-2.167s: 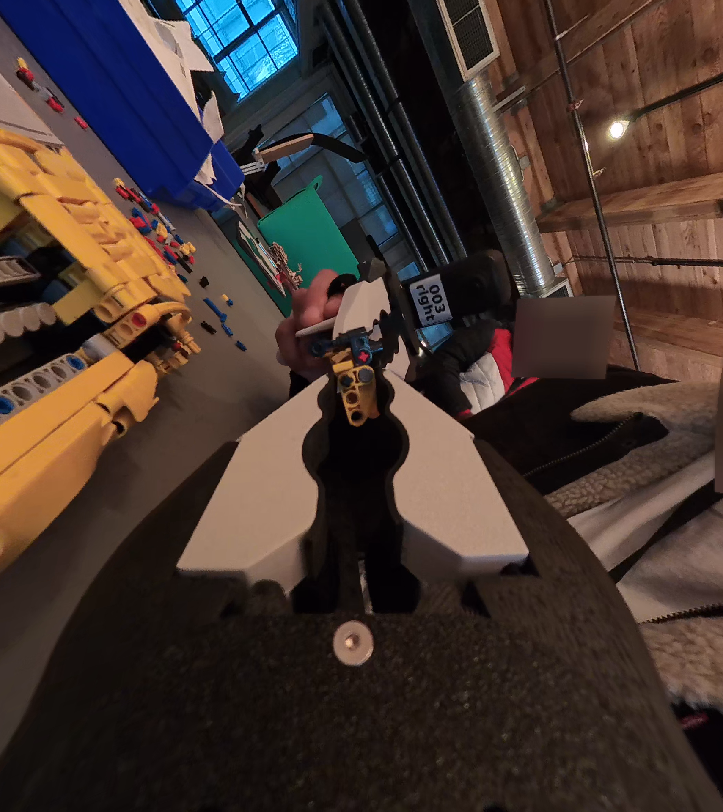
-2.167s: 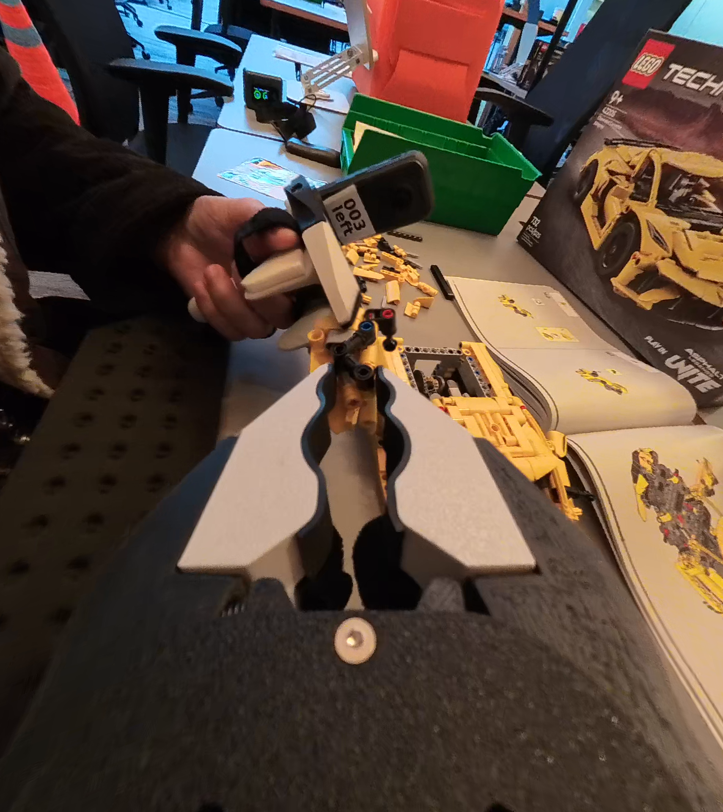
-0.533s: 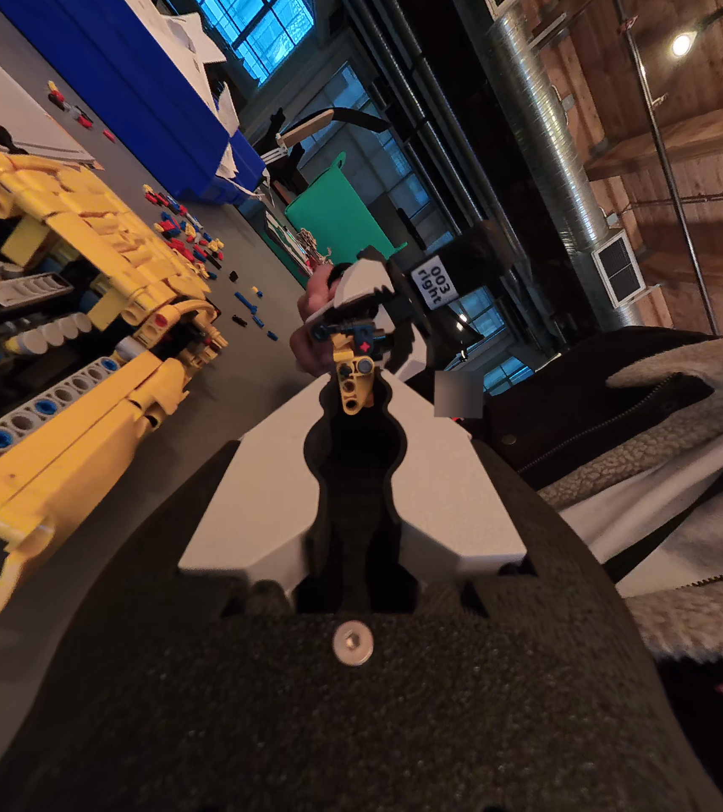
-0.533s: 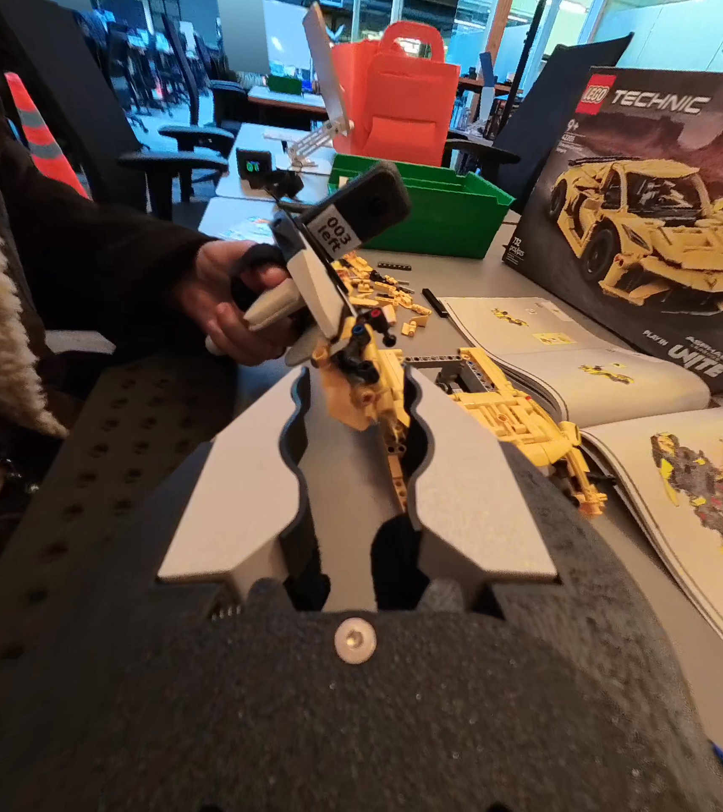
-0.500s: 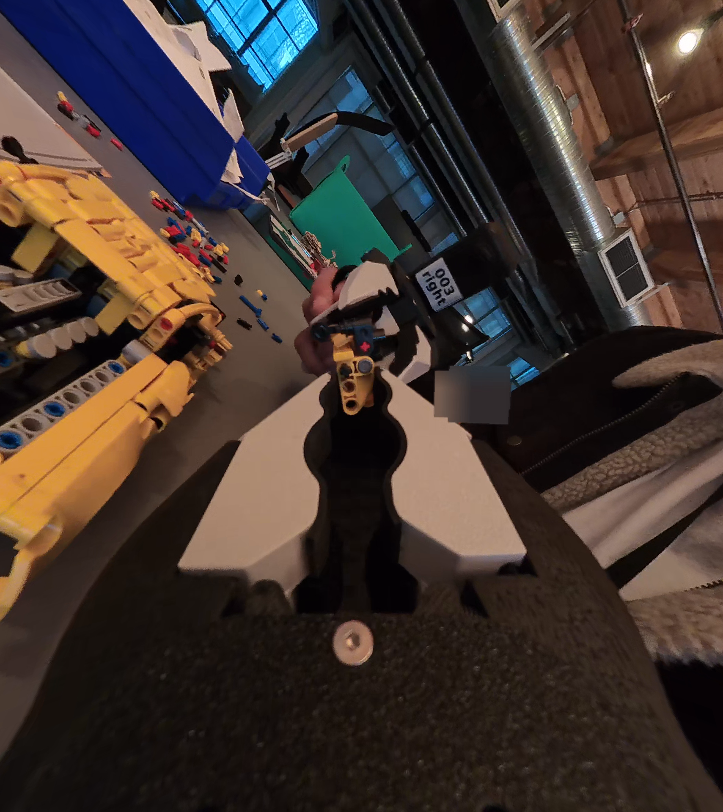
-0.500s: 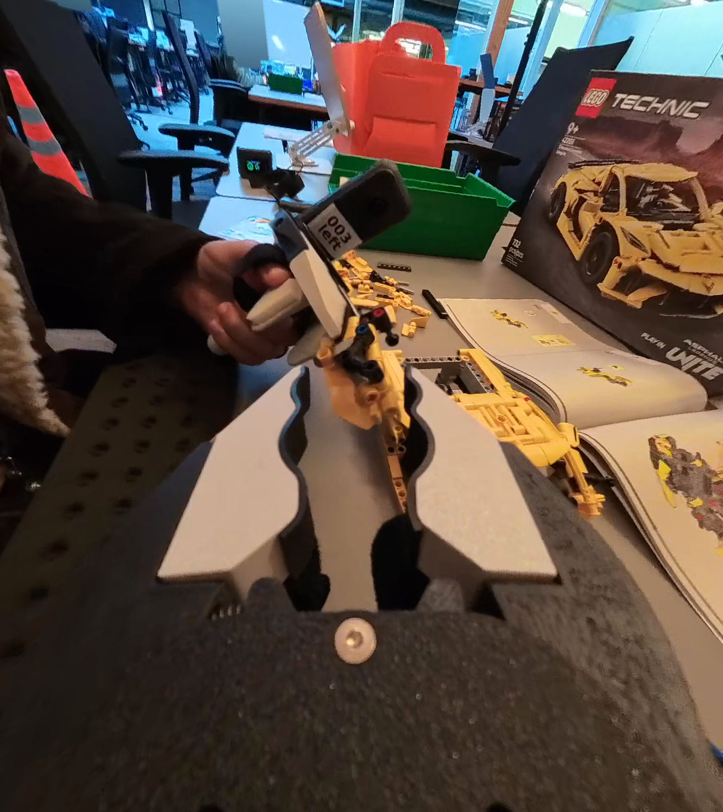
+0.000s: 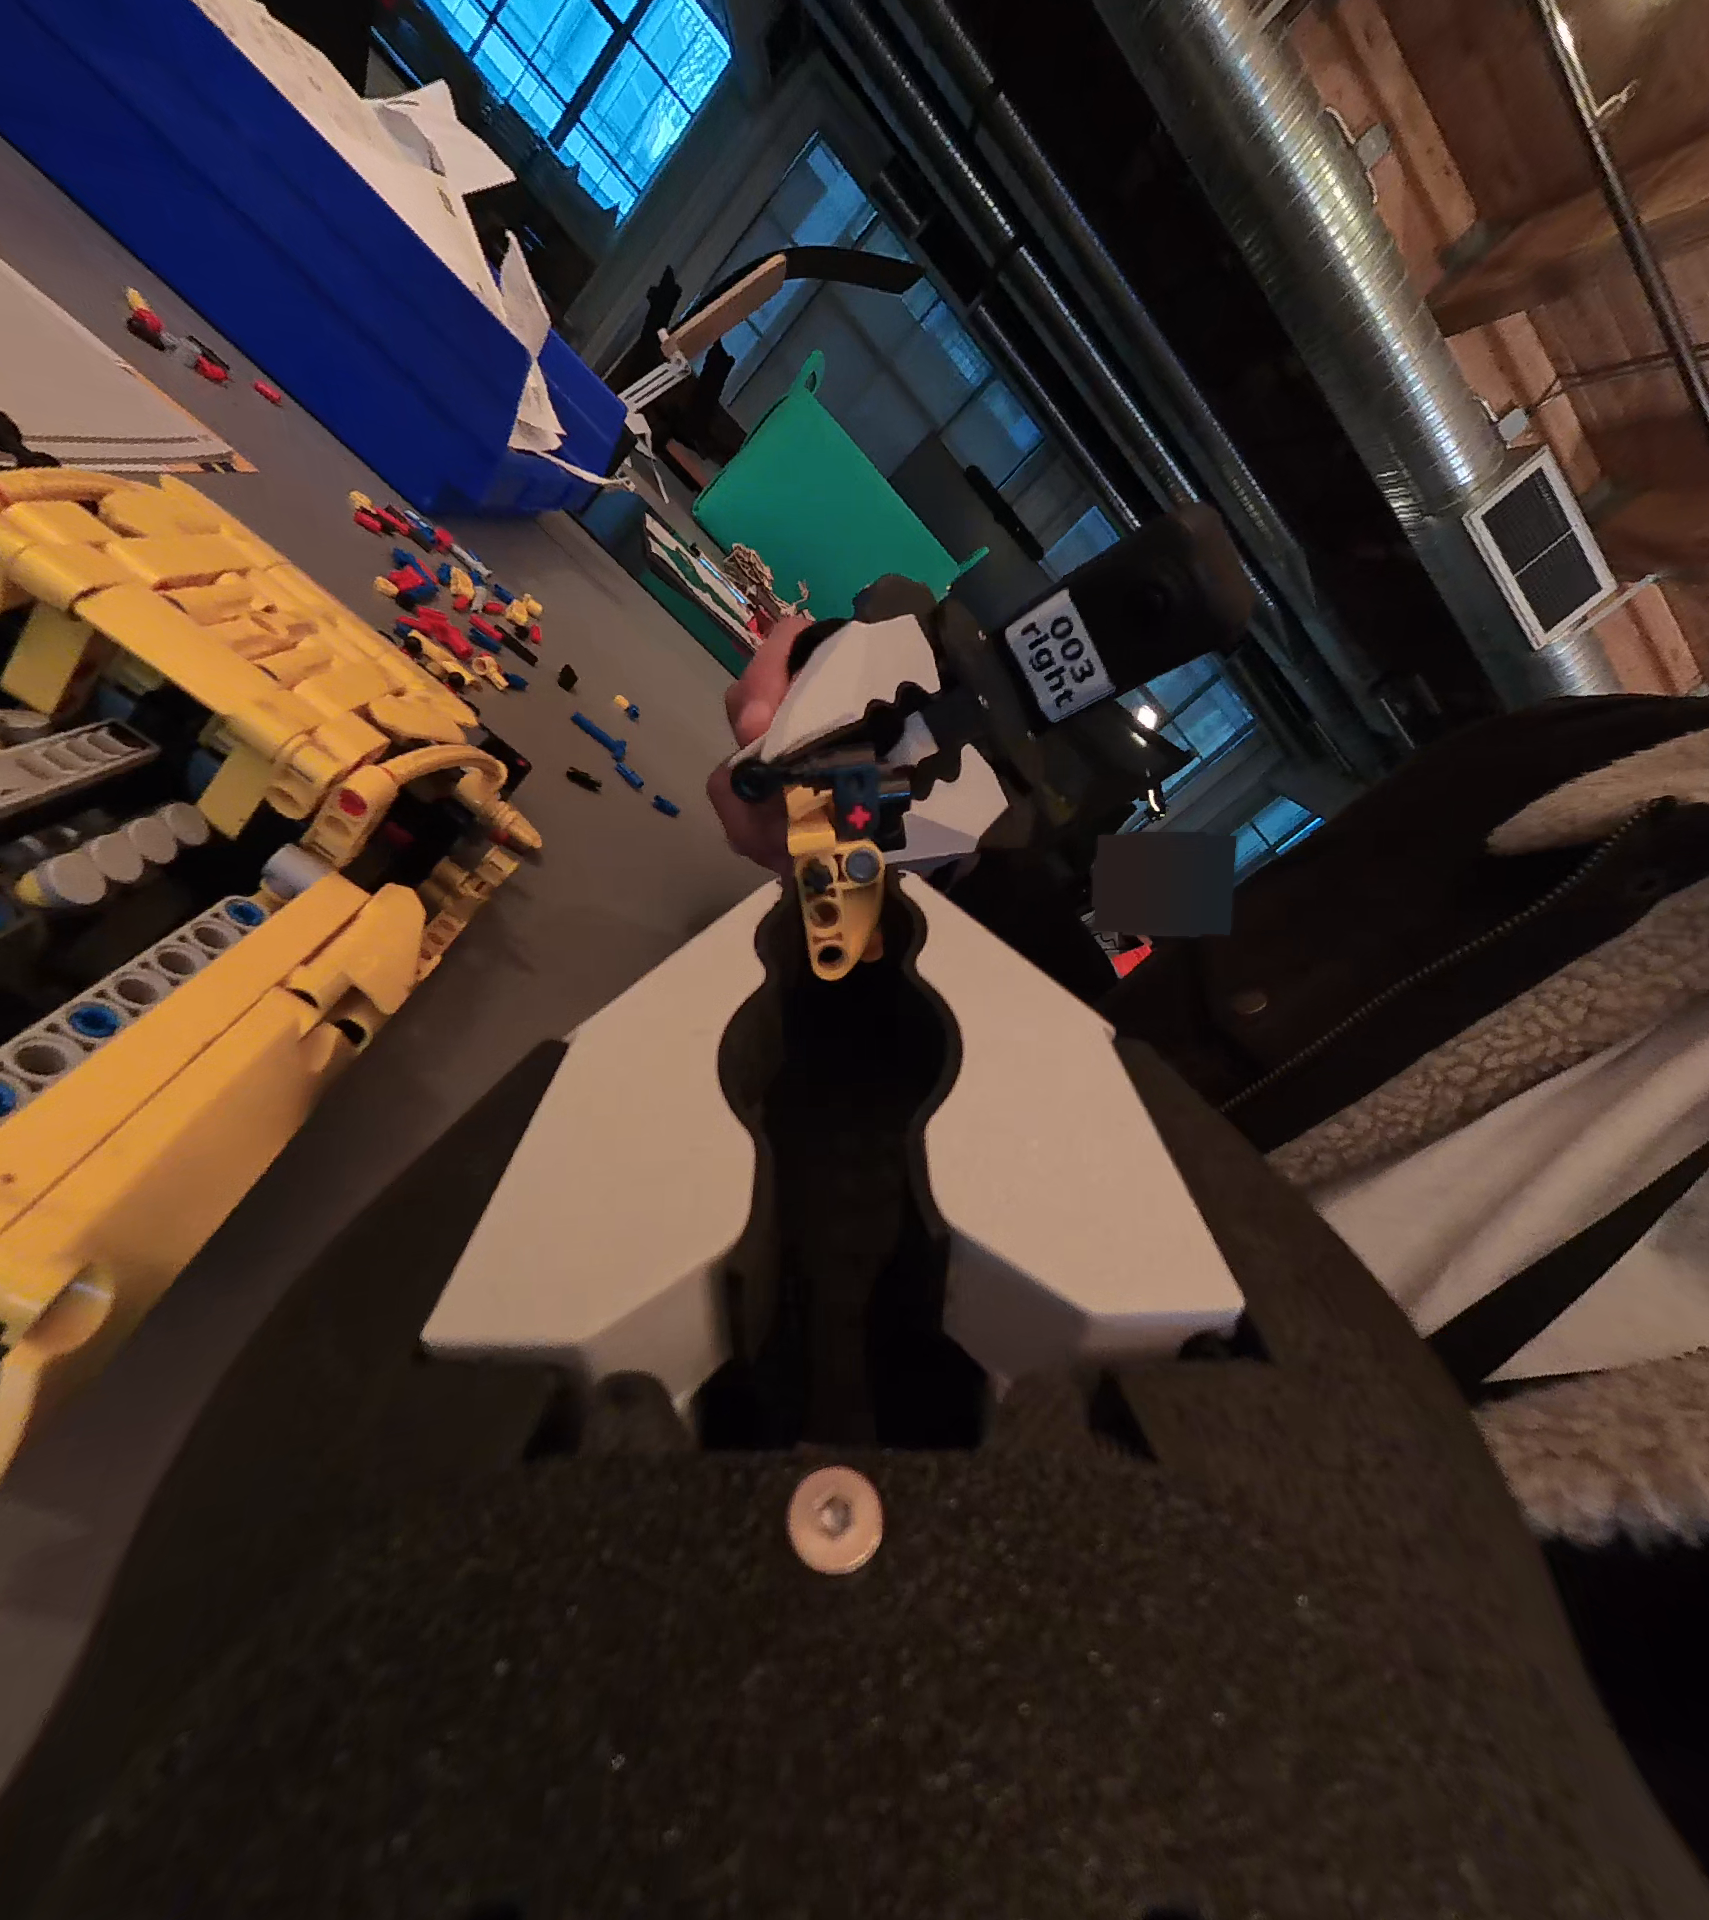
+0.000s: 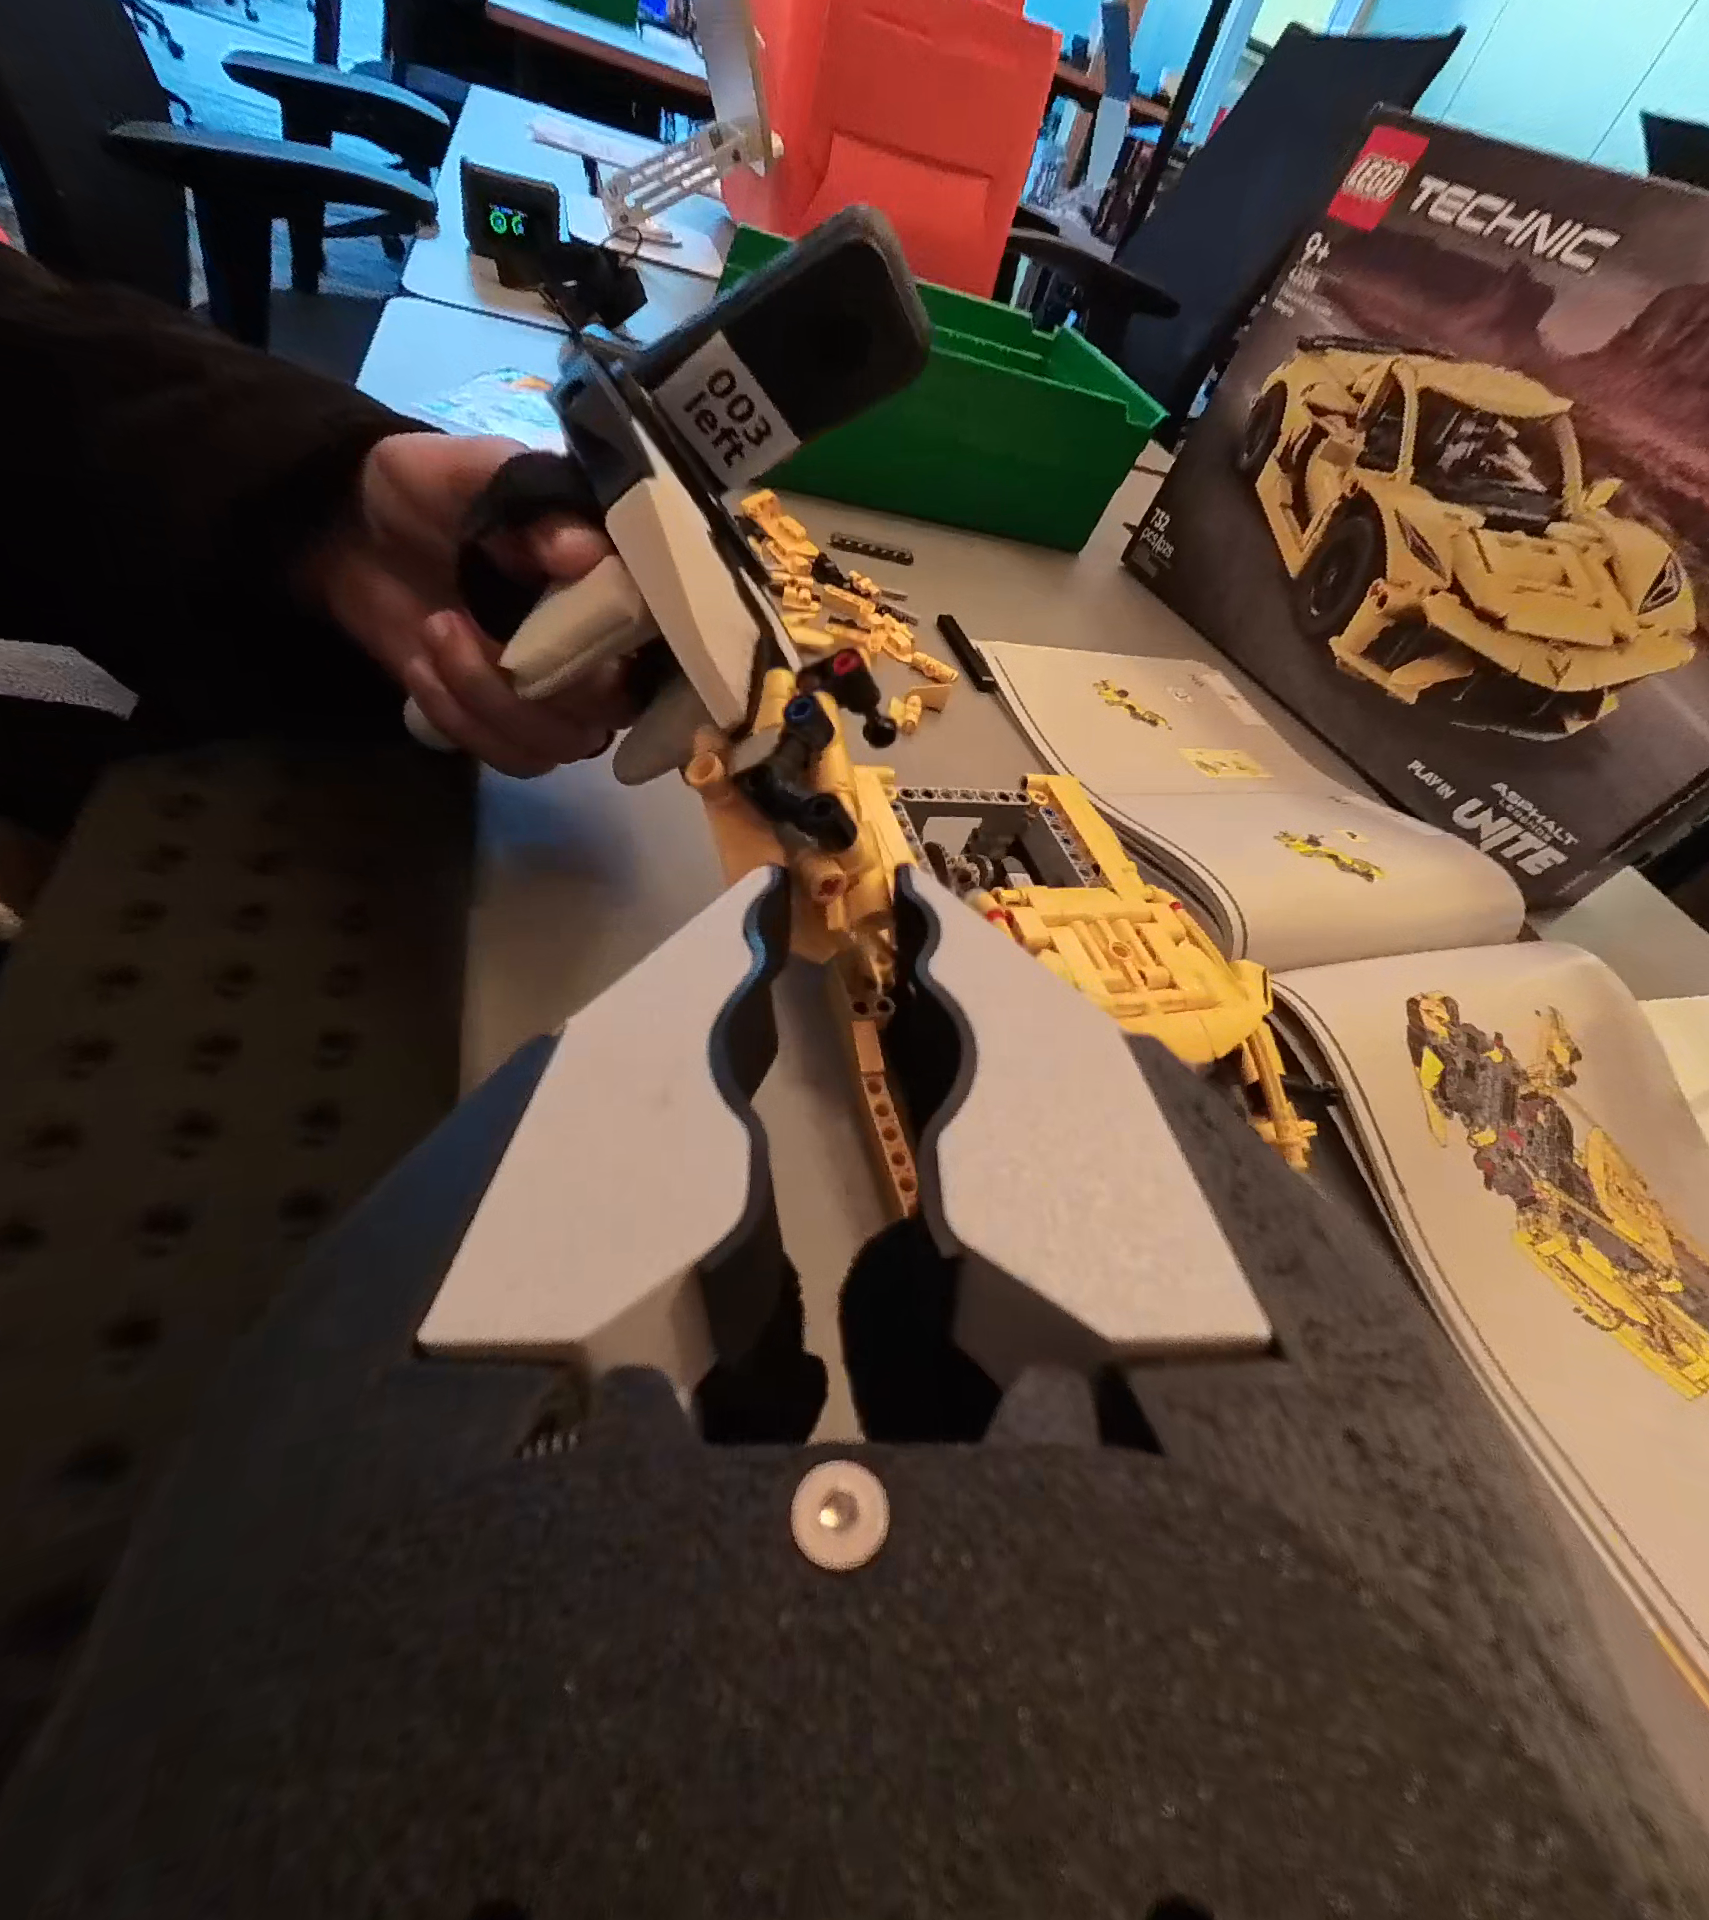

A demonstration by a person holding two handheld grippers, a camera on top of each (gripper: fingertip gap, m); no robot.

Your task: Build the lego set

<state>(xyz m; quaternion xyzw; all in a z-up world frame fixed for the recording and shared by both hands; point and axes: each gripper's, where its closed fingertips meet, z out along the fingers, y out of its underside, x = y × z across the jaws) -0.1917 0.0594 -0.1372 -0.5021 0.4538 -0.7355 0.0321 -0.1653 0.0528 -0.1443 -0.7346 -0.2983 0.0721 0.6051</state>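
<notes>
your left wrist view is dim and warm, lit mostly by blue daylight through the windows (image 7: 611,104) at top; the foam body (image 7: 829,1662) in the foreground is nearly black and grainy. your right wrist view is brighter, with cool, even light on the table (image 8: 580,831) and soft shadows. both views bend strongly at the edges, and the open booklet (image 8: 1452,1195) smears toward the right border.

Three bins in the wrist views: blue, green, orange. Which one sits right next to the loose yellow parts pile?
The green bin. The loose yellow parts pile lies just in front of it; the orange bin stands behind the green one, and the blue bin borders red-and-blue pieces instead.
</notes>
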